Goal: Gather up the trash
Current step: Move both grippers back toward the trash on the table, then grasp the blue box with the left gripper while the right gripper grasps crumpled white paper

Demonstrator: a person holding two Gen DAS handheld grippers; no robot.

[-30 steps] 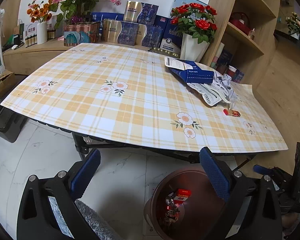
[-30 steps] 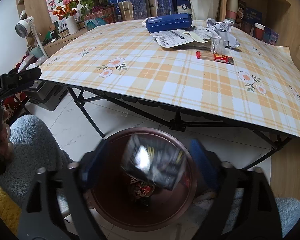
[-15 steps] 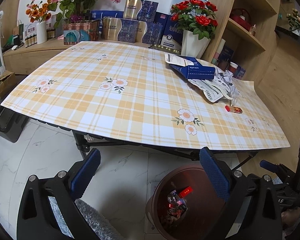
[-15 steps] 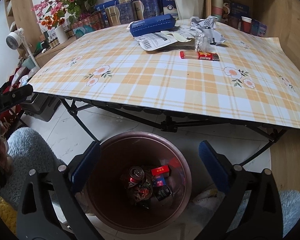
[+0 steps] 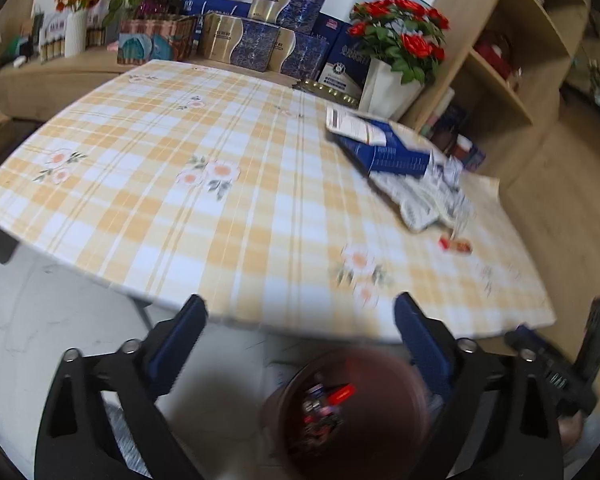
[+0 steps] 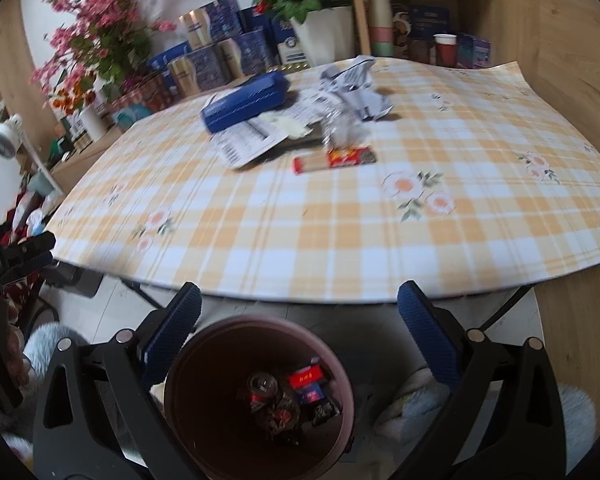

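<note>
My left tongs (image 5: 298, 326) stand wide with nothing between the blue pads, though the jaws have just been closing a little; my right tongs (image 6: 298, 316) are spread wide and empty too. Both hang over the brown trash bin (image 6: 188, 380) on the floor just in front of the table (image 6: 340, 240), and in the bin lie a crushed can (image 6: 262, 385), a red packet (image 6: 305, 376) and other dark wrappers. Beyond the tongs the yellow plaid tablecloth covers the table, and the trash left to collect sits toward its far side: a red snack bar wrapper (image 6: 334, 158) nearest me, a crumpled clear plastic piece (image 6: 342, 130) touching it, a printed shipping bag (image 6: 246, 140) under a blue carton (image 6: 246, 100), and crumpled grey paper (image 6: 354, 88) behind. Past the table stand a white pot of red roses (image 6: 324, 34), stacked blue and gold gift boxes (image 6: 216, 44) and a wooden shelf (image 5: 512, 60).
</note>
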